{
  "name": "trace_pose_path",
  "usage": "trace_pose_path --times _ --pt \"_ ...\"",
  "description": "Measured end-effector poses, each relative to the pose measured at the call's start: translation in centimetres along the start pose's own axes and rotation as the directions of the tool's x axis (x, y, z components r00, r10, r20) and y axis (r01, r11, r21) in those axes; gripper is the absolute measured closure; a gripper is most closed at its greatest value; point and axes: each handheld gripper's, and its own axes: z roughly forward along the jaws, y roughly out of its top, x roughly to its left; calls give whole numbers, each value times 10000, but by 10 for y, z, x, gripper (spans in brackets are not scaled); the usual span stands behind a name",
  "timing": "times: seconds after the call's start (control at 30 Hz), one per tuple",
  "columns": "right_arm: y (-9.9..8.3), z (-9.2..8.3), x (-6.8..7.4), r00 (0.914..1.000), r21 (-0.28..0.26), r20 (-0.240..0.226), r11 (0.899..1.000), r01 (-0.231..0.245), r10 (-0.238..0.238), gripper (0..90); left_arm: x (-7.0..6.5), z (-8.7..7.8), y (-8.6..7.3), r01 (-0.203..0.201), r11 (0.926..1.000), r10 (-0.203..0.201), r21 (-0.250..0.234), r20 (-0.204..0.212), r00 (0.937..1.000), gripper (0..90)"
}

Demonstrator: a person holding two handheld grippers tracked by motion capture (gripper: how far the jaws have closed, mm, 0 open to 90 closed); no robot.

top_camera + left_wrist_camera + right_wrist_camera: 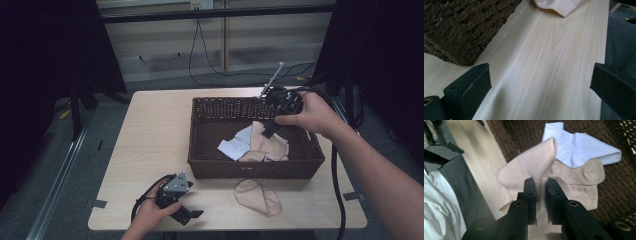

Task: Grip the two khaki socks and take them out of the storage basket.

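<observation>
A dark wicker basket (200, 165) stands on the wooden table and holds a white sock (235, 145) and beige socks (272, 149). Above the basket, my right gripper (270, 131) is shut on a beige sock (529, 165), which hangs up between the jaws (541, 187) over the white sock (584, 151) and another beige sock (584, 182). Another beige sock (260, 196) lies flat on the table in front of the basket. My left gripper (187, 212) rests low near the table's front edge, jaws wide apart with nothing between them; its fingers (469, 85) frame bare wood beside the basket's corner (461, 27).
The table's front edge (225, 225) lies just beyond the left gripper. A cable (337, 185) trails from the right gripper along the person's forearm. Dark stands and cables sit on the floor behind the table.
</observation>
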Motion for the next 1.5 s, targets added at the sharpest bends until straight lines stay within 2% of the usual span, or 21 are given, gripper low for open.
trace_pose_path --times 0.23,0.4,0.63,0.73,0.77,0.87,1.03,1.07,1.17,1.2,1.37,1.4,1.43,1.5 --pt "-5 0 14 9989 31 -195 9991 416 -415 800 0 1 0 35 10000 -35 -37 -23 10000 26" --pt "-9 7 24 9969 107 -369 9975 696 -691 799 0 0 0 29 10000 -29 70 -39 10000 26" --pt "-14 17 30 9953 263 -569 9965 794 -779 798 0 1 0 53 10000 -53 -52 -33 10000 26" --pt "-16 20 33 9956 385 -561 9963 770 -748 797 0 1 0 30 10000 -29 75 -71 10000 26" --pt "-17 22 32 9938 305 -584 9948 967 -948 797 -1 2 0 52 10000 -52 -16 -46 10000 26" --pt "-19 26 35 9942 368 -648 9954 881 -856 797 -1 2 0 53 10000 -53 -2 -43 10000 26" --pt "-21 37 38 9938 410 -672 9950 909 -881 795 -1 1 0 43 10000 -43 38 -60 10000 26" --pt "-22 39 38 9914 367 -712 9930 1123 -1095 795 -1 1 0 44 10000 -44 46 -79 10000 26" --pt "-23 46 43 9928 487 -681 9936 1017 -983 795 -1 1 0 62 10000 -62 46 -74 10000 26" --pt "-25 51 45 9905 485 -662 9911 1239 -1206 795 -1 1 0 70 10000 -70 41 -74 9999 26" --pt "-27 63 48 9917 567 -644 9918 1147 -1110 795 -1 1 0 94 9999 -94 -48 -30 10000 26" --pt "-27 66 48 9901 625 -656 9898 1283 -1242 795 -1 1 0 78 9999 -78 -68 -18 10000 26" --pt "-27 68 50 9919 628 -610 9913 1155 -1117 794 -1 1 0 73 10000 -73 -56 -25 10000 26" --pt "-28 74 50 9919 594 -470 9909 1204 -1177 789 -1 1 0 57 10000 -58 -55 -39 10000 26"
